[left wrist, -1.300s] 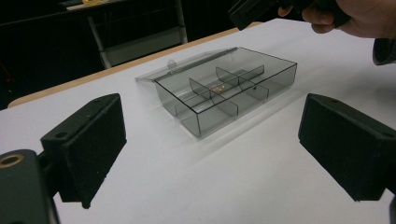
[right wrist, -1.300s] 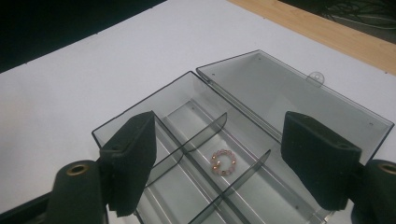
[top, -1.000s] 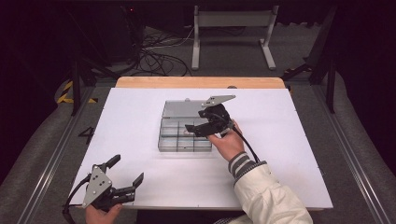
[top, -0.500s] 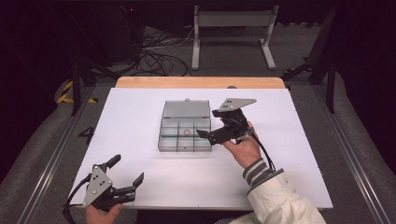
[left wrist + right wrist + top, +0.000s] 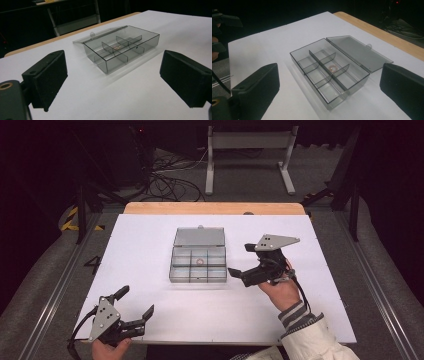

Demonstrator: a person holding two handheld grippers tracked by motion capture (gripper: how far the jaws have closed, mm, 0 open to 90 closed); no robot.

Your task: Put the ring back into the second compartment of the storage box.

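A clear grey compartment box [image 5: 197, 280] lies in the middle of the white table, its lid [image 5: 199, 237] flat open toward the far side. A small reddish ring [image 5: 200, 261] rests in a middle compartment, and it shows as the ring [image 5: 333, 68] in the right gripper view. My right gripper [image 5: 240, 259] hovers just right of the box and points at it. Its jaws have just been opening and stand open, with nothing held between them. My left gripper [image 5: 135, 302] sits open near the table's front left corner, aimed at the box [image 5: 117, 63] from a distance.
The white table top [image 5: 145, 235] ends in a wooden strip [image 5: 215, 208] at the far edge. Beyond it stand a metal frame [image 5: 250, 150] and loose cables [image 5: 165, 175] on the dark floor.
The right gripper has drawn back from above the box to its right side, and its jaws have spread wider. The left gripper has stayed put.
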